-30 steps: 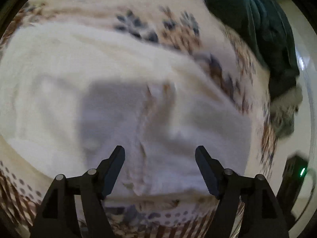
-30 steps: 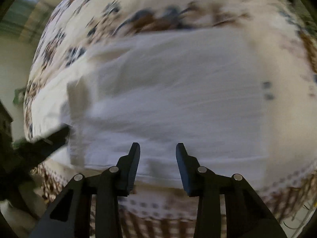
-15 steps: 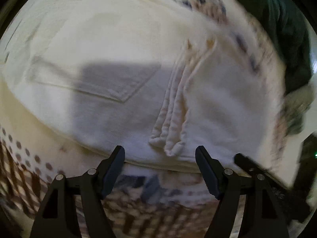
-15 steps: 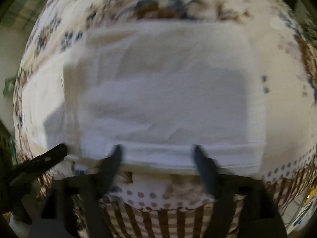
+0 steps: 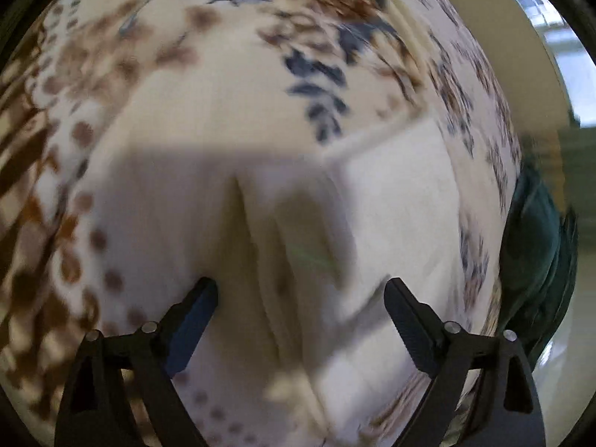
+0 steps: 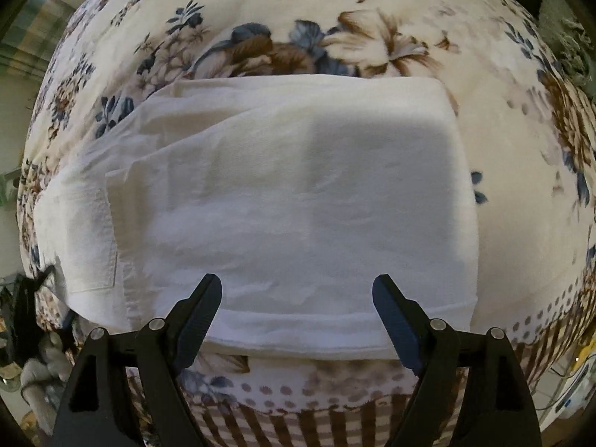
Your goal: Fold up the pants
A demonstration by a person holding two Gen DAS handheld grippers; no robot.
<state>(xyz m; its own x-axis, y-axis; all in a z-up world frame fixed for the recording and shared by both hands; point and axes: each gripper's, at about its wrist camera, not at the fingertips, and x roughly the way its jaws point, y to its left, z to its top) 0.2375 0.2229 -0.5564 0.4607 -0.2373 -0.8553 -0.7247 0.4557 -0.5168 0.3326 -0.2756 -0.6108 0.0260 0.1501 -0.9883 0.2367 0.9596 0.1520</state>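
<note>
Right wrist view: the right gripper (image 6: 297, 290) is seen with its jaws spread wide above the near folded edge of the white pants (image 6: 268, 201), nothing pinched between them; a second ago they stood nearly together, so the hem has apparently been let go. The pants lie folded into a flat rectangle on the floral blanket (image 6: 372, 44). In the blurred left wrist view, the left gripper (image 5: 300, 292) has been swung aside and its jaws have just been opening further, empty, over the cloth. Beyond, a dark green garment (image 5: 536, 260) lies at the blanket's edge. This fold is judged done.
</note>
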